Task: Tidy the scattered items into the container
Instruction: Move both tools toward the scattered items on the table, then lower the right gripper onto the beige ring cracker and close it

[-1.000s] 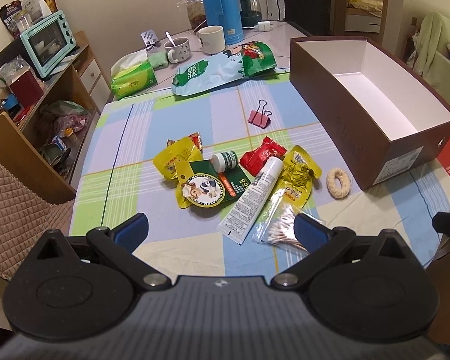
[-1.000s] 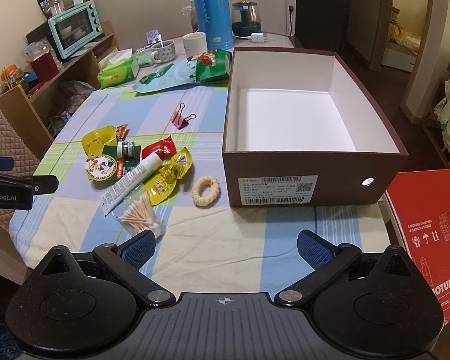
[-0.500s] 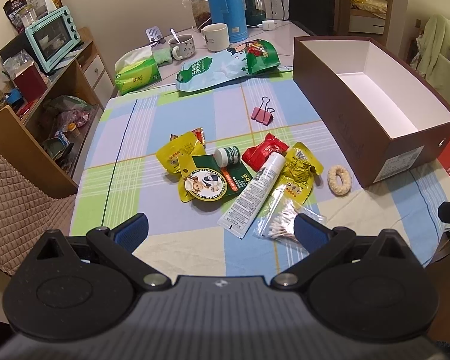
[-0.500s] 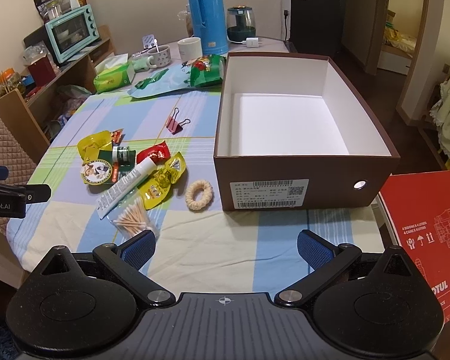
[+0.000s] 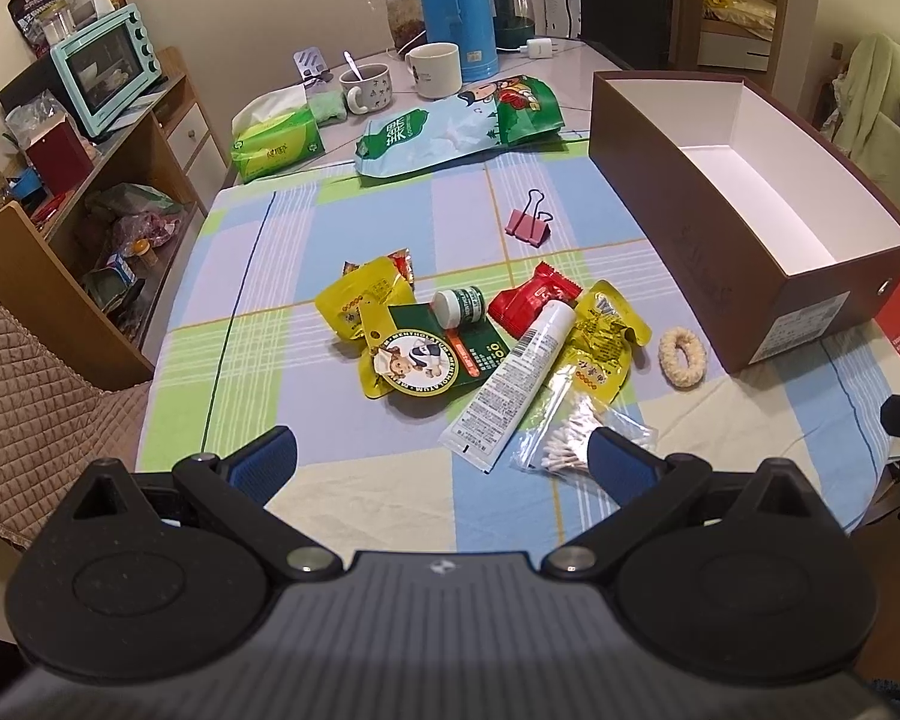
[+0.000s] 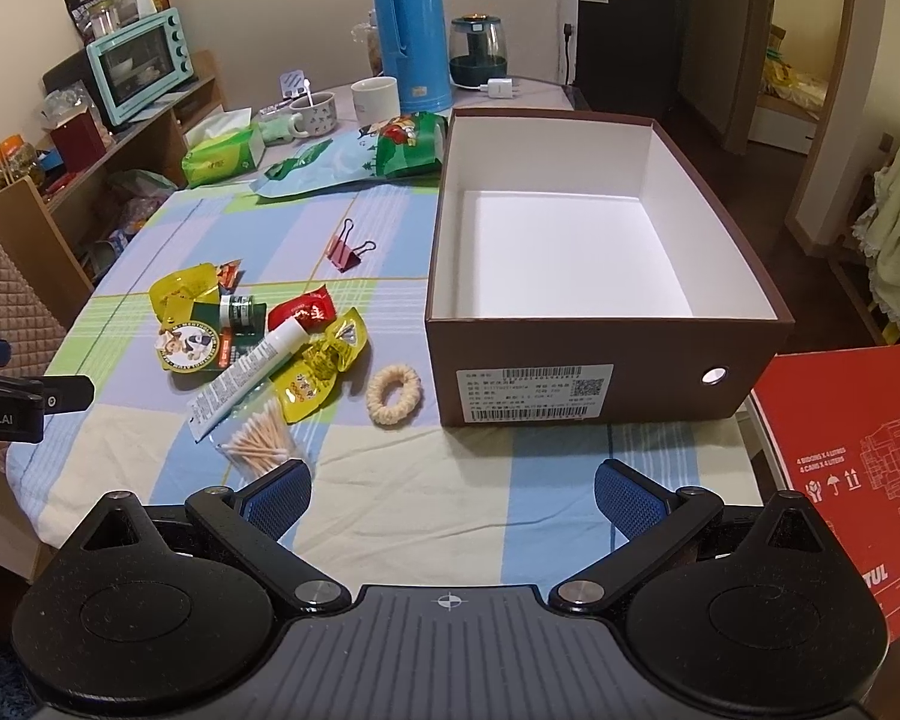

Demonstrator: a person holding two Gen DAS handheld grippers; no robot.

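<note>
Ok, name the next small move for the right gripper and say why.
Probably ease the right hand-held gripper forward and left onto the scrunchie. Both grippers are open and hold nothing, the box is empty, and the scrunchie lies alone, apart from the pile, beside the box.

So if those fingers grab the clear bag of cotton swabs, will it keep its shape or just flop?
The bag of cotton swabs will probably sag; its clear film already looks crinkled and loose. The thin sticks inside suggest it is light. That glossy film may slip between the fingers, and it lies partly under the white tube, which could shift.
</note>
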